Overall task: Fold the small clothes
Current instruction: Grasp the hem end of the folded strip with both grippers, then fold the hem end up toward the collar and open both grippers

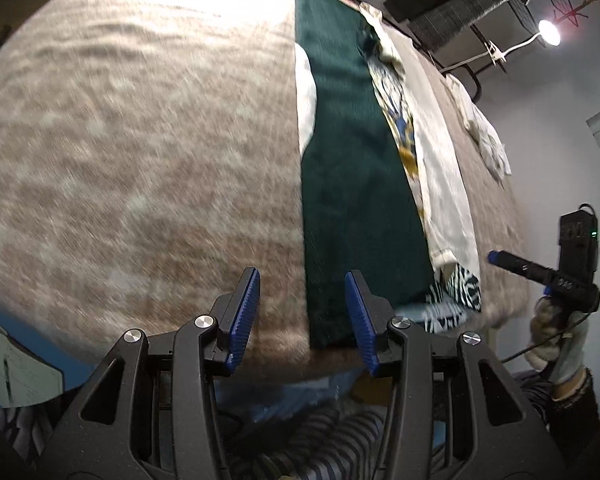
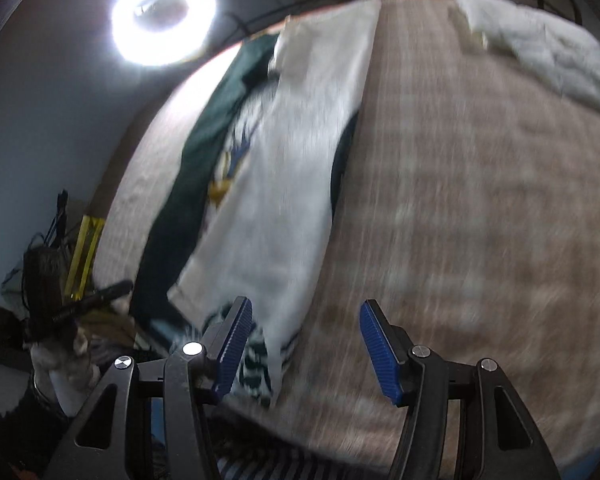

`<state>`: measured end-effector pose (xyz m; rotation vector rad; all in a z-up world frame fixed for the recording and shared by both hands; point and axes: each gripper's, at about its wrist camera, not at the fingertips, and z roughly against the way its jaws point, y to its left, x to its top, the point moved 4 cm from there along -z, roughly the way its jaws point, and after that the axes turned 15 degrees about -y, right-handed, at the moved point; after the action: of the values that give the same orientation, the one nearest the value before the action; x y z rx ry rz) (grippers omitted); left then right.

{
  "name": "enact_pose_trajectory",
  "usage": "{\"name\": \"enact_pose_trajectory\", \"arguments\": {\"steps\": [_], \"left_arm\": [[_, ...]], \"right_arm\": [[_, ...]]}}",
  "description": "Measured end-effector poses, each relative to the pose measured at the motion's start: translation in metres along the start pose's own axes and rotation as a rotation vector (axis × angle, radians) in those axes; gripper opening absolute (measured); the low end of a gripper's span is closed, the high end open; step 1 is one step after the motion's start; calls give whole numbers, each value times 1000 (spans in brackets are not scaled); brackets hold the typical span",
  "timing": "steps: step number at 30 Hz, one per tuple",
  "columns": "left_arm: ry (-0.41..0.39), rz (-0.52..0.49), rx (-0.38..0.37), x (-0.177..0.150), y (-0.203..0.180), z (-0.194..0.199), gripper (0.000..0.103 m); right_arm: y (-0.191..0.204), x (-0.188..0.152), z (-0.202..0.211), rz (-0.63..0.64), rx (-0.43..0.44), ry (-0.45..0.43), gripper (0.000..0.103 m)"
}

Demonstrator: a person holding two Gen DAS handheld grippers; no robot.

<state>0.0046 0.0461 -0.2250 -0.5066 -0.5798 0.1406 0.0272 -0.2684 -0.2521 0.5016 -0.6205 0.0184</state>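
A long garment lies lengthwise on the fuzzy tan blanket (image 1: 140, 160). Its dark green panel (image 1: 352, 180) lies beside a white part (image 1: 440, 176) with a blue-and-yellow print, and a zebra-patterned hem (image 1: 456, 292) sits at the near end. My left gripper (image 1: 301, 276) is open above the blanket's near edge, with the green panel's near corner showing between its fingers, not pinched. My right gripper (image 2: 306, 304) is open over bare blanket (image 2: 480, 200). Its left finger is beside the white part (image 2: 284, 200) and the striped hem (image 2: 256, 368).
A second crumpled white cloth (image 1: 484, 136) (image 2: 540, 52) lies further along the blanket. A gloved hand (image 1: 556, 332) holds the other gripper at the right of the left wrist view. A ring light (image 2: 164, 14) glares beyond the far edge. Striped fabric (image 1: 324, 440) shows below the jaws.
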Motion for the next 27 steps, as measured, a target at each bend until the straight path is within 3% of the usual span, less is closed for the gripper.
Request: {"name": "enact_pose_trajectory", "arguments": {"steps": [6,8,9,10,11,12,13,16,27], "left_arm": [[19,27,-29,-4,0,3,45],[29,21,-34,-4,-1,3,44],[42,20,-47,-4,-3,1,37],[59,18,-55,-5,-4,-1,24],[72,8,-55,-6,-7,-4,18],[75,-4,-52,-7,-8,-5,10],[76,-21,-51,-7,-11,-7,4],[57,-53,-73,-4,-22,-6,1],[-35,-23,-102,53,-31,2,0]], "right_arm": [[4,-30,-7,-48,97,58,58],[9,-38,-9,-56,136,76,50],[11,-41,-12,-67,161,96,41],[13,-42,-15,-75,173,107,39],[15,-44,-16,-80,187,104,38],[16,-42,-17,-78,194,104,24],[18,-42,-18,-83,210,112,12],[19,-35,-22,-126,251,102,2],[15,5,-2,-189,289,-33,0]]}}
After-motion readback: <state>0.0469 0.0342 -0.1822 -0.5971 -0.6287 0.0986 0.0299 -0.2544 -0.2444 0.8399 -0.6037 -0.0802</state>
